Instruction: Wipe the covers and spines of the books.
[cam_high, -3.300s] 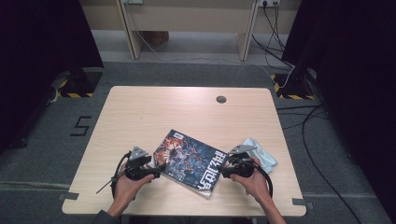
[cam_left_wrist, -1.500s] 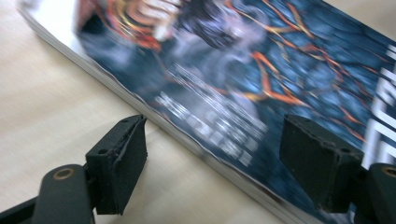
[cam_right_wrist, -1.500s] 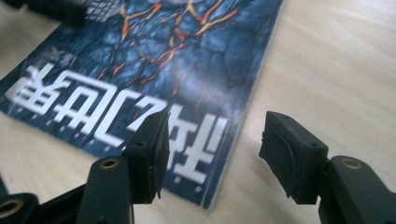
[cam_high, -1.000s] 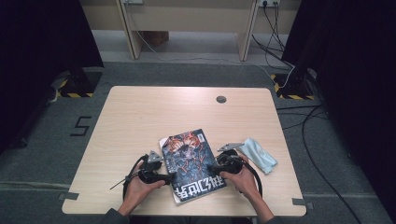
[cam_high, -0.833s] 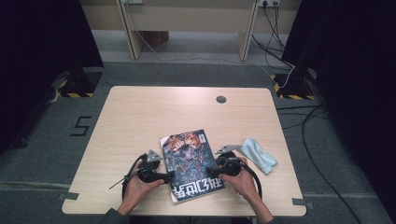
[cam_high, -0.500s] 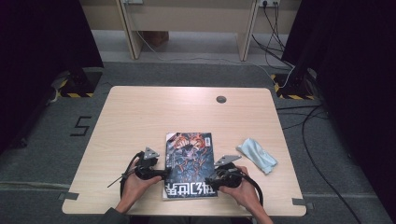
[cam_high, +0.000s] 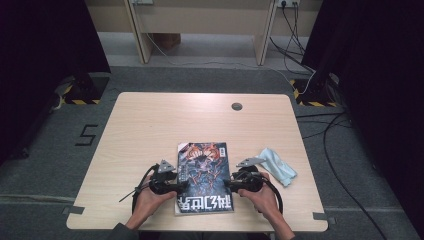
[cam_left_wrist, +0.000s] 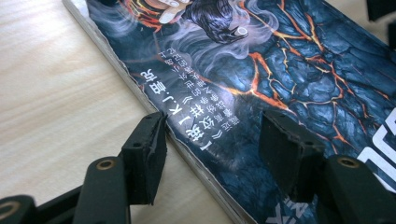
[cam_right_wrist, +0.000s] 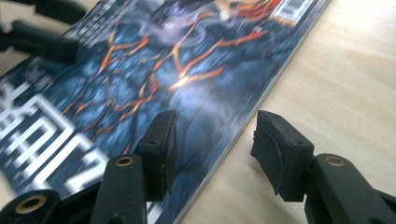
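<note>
A book (cam_high: 204, 172) with a dark blue cover veined in orange lies flat near the table's front edge, square to it. My left gripper (cam_high: 181, 185) is at its left edge and my right gripper (cam_high: 229, 183) at its right edge. In the left gripper view the book (cam_left_wrist: 261, 79) has its edge between the jaws of the left gripper (cam_left_wrist: 217, 149): one jaw is over the table, the other over the cover. The right gripper (cam_right_wrist: 215, 147) straddles the opposite edge of the book (cam_right_wrist: 140, 79) the same way. Both pairs of jaws have just been closing; the pads do not press on the book.
A crumpled pale blue cloth (cam_high: 275, 166) lies on the wooden table (cam_high: 165, 125) just right of my right hand. A round cable hole (cam_high: 236, 106) sits near the far edge. Desk legs and cables stand on the floor beyond.
The book has turned from a slant to square with the table and slid toward the near edge. Both hands came nearer with it.
</note>
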